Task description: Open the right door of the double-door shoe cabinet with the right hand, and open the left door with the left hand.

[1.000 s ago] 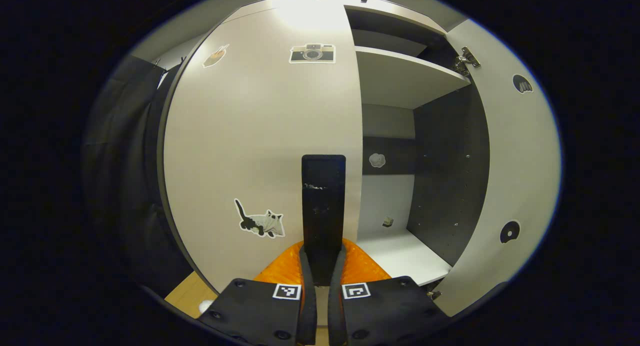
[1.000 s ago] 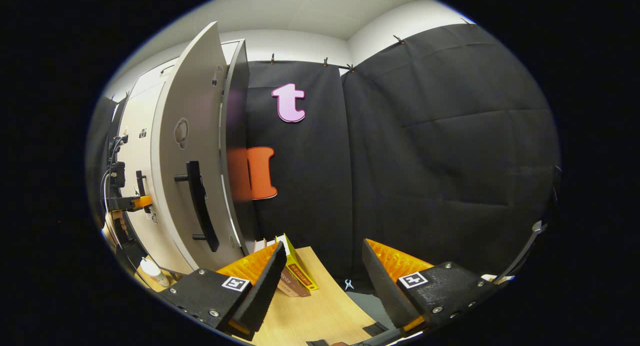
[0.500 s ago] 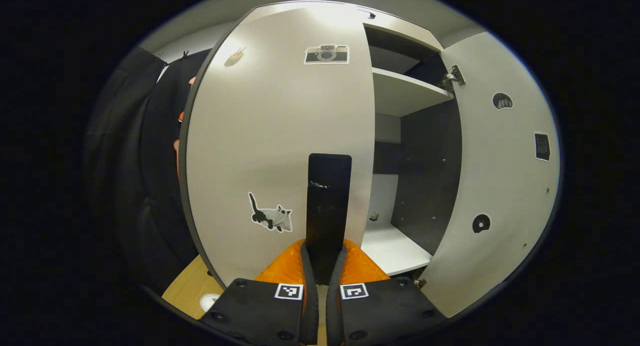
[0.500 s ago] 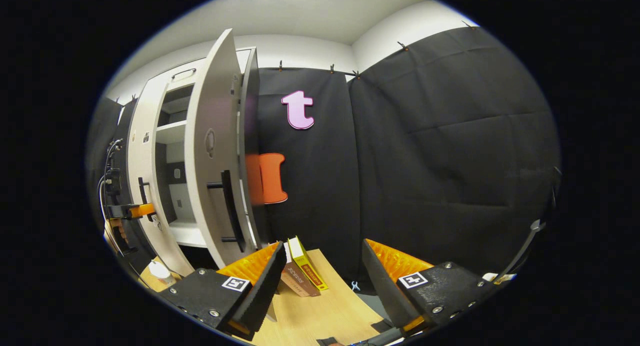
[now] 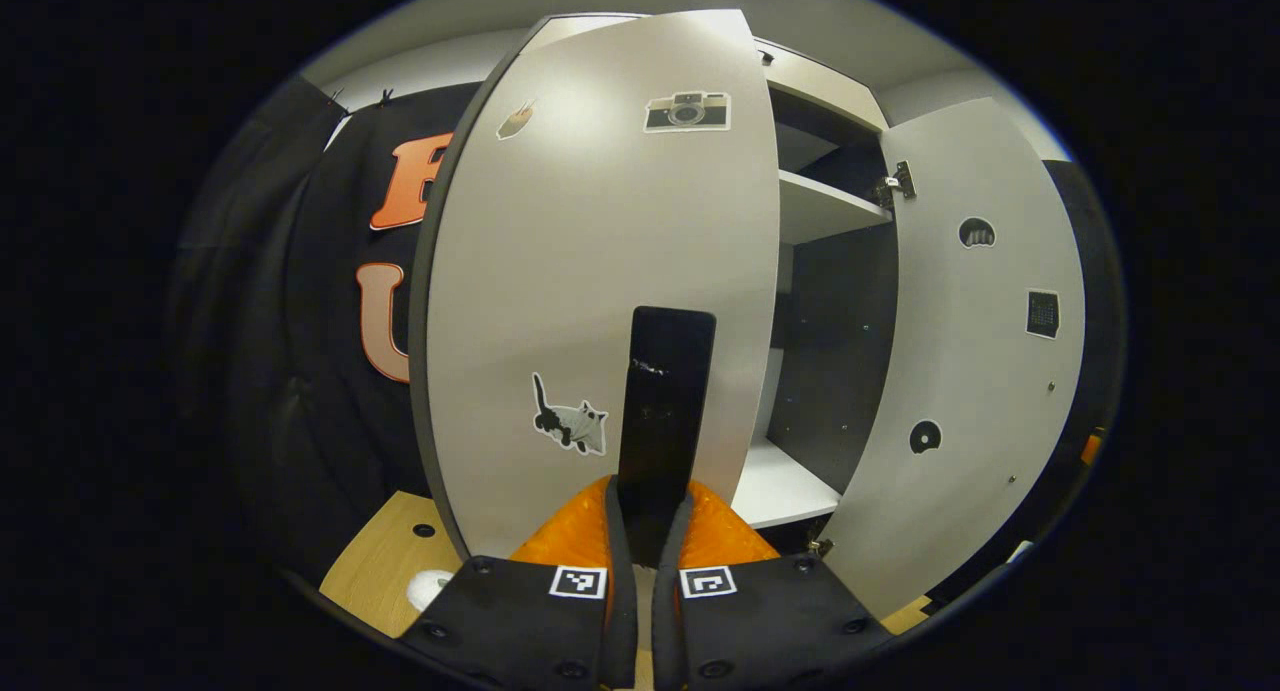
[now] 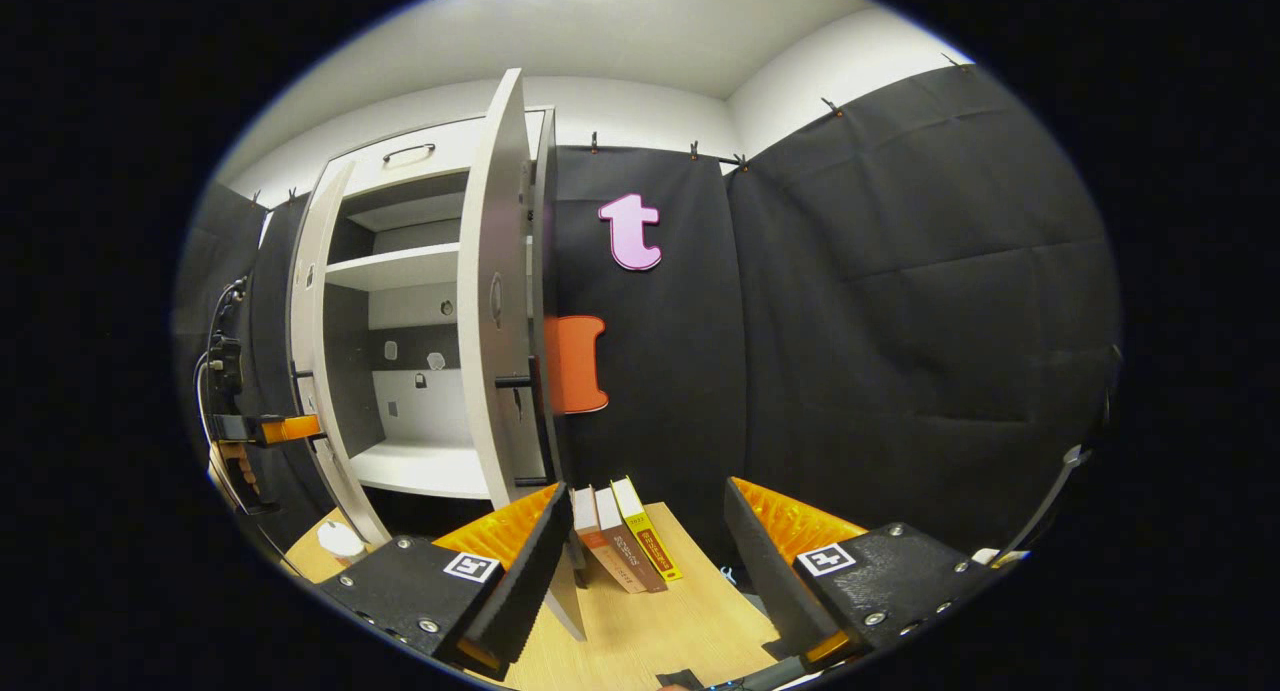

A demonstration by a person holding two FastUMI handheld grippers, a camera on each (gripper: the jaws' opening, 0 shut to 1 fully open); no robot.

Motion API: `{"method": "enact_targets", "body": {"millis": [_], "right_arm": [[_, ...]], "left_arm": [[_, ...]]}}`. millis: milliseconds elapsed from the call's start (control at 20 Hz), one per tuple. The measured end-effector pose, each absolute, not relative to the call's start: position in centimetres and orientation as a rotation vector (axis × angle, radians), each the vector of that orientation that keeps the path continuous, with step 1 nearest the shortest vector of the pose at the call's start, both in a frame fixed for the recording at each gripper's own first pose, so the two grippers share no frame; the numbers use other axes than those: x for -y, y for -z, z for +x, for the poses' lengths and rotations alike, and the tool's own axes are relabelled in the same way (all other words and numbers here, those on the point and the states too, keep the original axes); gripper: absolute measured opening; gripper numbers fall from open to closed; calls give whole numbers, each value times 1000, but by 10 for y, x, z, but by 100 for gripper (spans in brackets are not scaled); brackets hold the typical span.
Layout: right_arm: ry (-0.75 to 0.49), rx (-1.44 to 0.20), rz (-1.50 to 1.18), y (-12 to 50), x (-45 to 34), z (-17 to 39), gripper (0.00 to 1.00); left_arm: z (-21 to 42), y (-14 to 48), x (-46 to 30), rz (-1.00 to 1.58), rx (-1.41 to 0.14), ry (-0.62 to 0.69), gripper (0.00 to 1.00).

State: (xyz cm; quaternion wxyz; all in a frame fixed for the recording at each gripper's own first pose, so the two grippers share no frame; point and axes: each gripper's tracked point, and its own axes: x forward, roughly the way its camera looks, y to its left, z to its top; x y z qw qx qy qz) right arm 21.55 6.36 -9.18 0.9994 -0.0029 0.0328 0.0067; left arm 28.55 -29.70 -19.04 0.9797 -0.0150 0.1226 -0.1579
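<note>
Grey-white left door point(image 5: 600, 271) sits at 12 o'clock in the left gripper view, swung partly out, with cat sticker point(image 5: 570, 426) and camera sticker point(image 5: 687, 112); left gripper point(image 5: 648, 516) has its jaws pinching the black door handle point(image 5: 665, 391). Right door point(image 5: 975, 341) stands wide open at 3 o'clock, with the cabinet shelf point(image 5: 825, 203) between the doors. Right gripper view shows the right gripper point(image 6: 640, 531) with jaws spread, holding nothing, the right door edge-on at 11 o'clock, the left gripper at 9 o'clock, and books point(image 6: 625, 536) on the wooden table point(image 6: 640, 631) at 6 o'clock.
</note>
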Motion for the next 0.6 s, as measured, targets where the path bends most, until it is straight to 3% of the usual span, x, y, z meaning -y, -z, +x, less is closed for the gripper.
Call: {"method": "enact_targets", "body": {"millis": [600], "right_arm": [[-76, -56, 2, 90, -89, 216, 93]], "left_arm": [[278, 187, 273, -16, -214, 253, 12]]}}
